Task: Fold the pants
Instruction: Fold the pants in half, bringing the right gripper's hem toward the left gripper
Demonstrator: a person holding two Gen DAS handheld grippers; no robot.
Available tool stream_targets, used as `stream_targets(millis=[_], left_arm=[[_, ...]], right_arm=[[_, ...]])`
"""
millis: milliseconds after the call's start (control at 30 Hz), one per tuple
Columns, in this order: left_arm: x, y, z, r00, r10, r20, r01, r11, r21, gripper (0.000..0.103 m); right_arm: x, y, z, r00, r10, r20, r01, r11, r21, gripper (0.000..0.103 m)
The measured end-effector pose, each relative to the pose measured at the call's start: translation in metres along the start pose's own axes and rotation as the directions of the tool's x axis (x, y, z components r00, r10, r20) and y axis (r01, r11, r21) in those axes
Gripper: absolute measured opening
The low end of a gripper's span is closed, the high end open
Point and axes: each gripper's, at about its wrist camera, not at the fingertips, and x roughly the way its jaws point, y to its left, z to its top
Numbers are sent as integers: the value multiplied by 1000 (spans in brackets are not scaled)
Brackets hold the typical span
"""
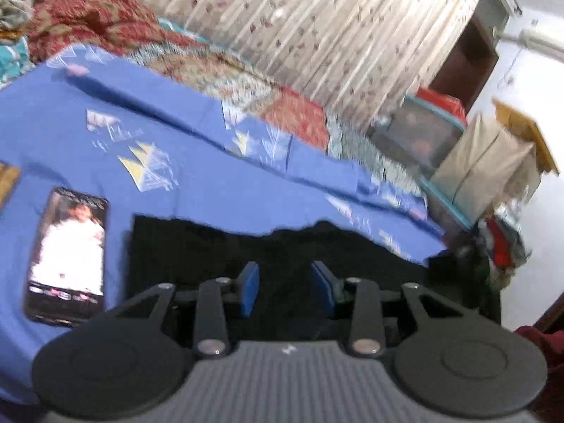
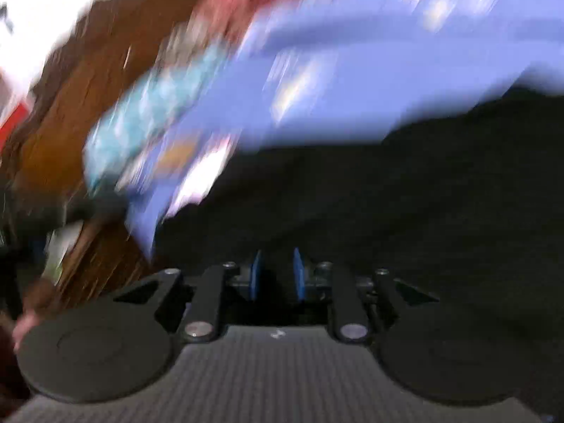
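The black pants point(image 1: 211, 246) lie flat on a blue bedsheet point(image 1: 194, 190), with their far edge running across the left wrist view. My left gripper point(image 1: 286, 282) hovers low over them, its blue pads point(image 1: 248, 289) apart and nothing pinched between them. The right wrist view is heavily blurred. There the pants point(image 2: 387, 211) fill the lower right, lying on the same sheet point(image 2: 352, 81). My right gripper point(image 2: 278, 271) is right over the cloth with only a narrow dark gap between its pads. Whether fabric is caught in that gap is hidden by the blur.
A phone point(image 1: 67, 257) with a lit screen lies on the sheet just left of the pants. A red patterned quilt point(image 1: 88, 21) is bunched along the far side below a curtain point(image 1: 317, 28). Storage boxes point(image 1: 423, 134) stand past the bed's right end. Brown wood point(image 2: 70, 112) shows at left.
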Motion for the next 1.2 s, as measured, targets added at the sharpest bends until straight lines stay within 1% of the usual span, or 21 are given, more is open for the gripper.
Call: stream_targets(millis=[33, 67, 100, 167, 233, 333, 400, 467, 533, 567, 633, 667, 700, 733, 800, 867, 967, 1067, 1133, 1167, 1200], left_arm=[[8, 2, -4, 999, 19, -30, -19, 1000, -4, 31], [18, 5, -8, 997, 42, -70, -43, 999, -15, 31], [24, 9, -12, 993, 58, -102, -61, 998, -29, 31], [28, 13, -19, 988, 82, -128, -87, 995, -37, 30], [24, 15, -23, 988, 91, -122, -95, 995, -25, 29], [21, 21, -25, 987, 103, -124, -108, 994, -30, 28], [23, 24, -28, 983, 122, -139, -128, 991, -34, 21], [25, 25, -31, 976, 154, -155, -159, 987, -21, 19], [27, 26, -33, 971, 169, -169, -174, 985, -14, 17], [28, 24, -33, 969, 178, -174, -184, 983, -17, 17], [25, 19, -31, 967, 191, -171, -196, 981, -8, 17], [21, 16, -30, 969, 187, -164, -191, 982, -6, 19], [17, 11, -28, 974, 172, -151, -174, 985, -4, 24], [11, 6, -26, 981, 143, -132, -144, 990, 0, 26], [5, -4, -21, 990, 102, -102, -101, 995, 17, 28], [5, -15, -15, 994, 76, -82, -73, 997, 39, 28], [19, -24, -11, 993, 77, -94, -71, 995, 65, 28], [39, -21, -17, 982, 117, -149, -109, 992, 59, 28], [55, -12, -26, 954, 201, -224, -191, 979, 65, 25], [61, -6, -31, 939, 228, -257, -217, 974, 70, 18], [61, -2, -35, 939, 228, -258, -219, 974, 64, 17]], right_arm=[[9, 11, -11, 999, -34, -12, 33, 997, -65, 24], [8, 22, -18, 998, -53, 31, 57, 987, -151, 25], [5, 29, -18, 998, -60, 31, 65, 979, -191, 25], [-9, 23, -14, 999, -22, 27, 26, 990, -140, 25], [-31, 12, -13, 997, 1, 71, 5, 997, -80, 25], [-58, 2, -16, 989, -30, 145, 35, 999, -35, 25], [-64, -8, -18, 987, -40, 156, 39, 999, 7, 25], [-57, -13, -23, 992, -60, 115, 57, 998, 28, 25], [-38, -16, -24, 992, -123, 23, 122, 992, 19, 24], [-32, -18, -27, 991, -136, 12, 136, 991, 17, 24], [-36, -16, -28, 991, -130, 29, 130, 991, 14, 24], [-41, -15, -27, 992, -124, 37, 124, 992, 5, 24], [-47, -14, -26, 991, -116, 61, 116, 993, 7, 26], [-54, -16, -26, 990, -113, 87, 113, 994, 12, 26], [-67, -18, -25, 984, -113, 140, 112, 994, 14, 26], [-77, -21, -23, 977, -120, 174, 118, 993, 23, 26], [-83, -26, -23, 972, -119, 204, 112, 993, 43, 26], [-78, -26, -25, 974, -131, 182, 127, 991, 36, 26], [-67, -30, -29, 976, -183, 114, 181, 983, 27, 26], [-58, -36, -33, 975, -217, 54, 215, 976, 29, 24], [-53, -41, -38, 975, -219, 23, 218, 975, 39, 24]])
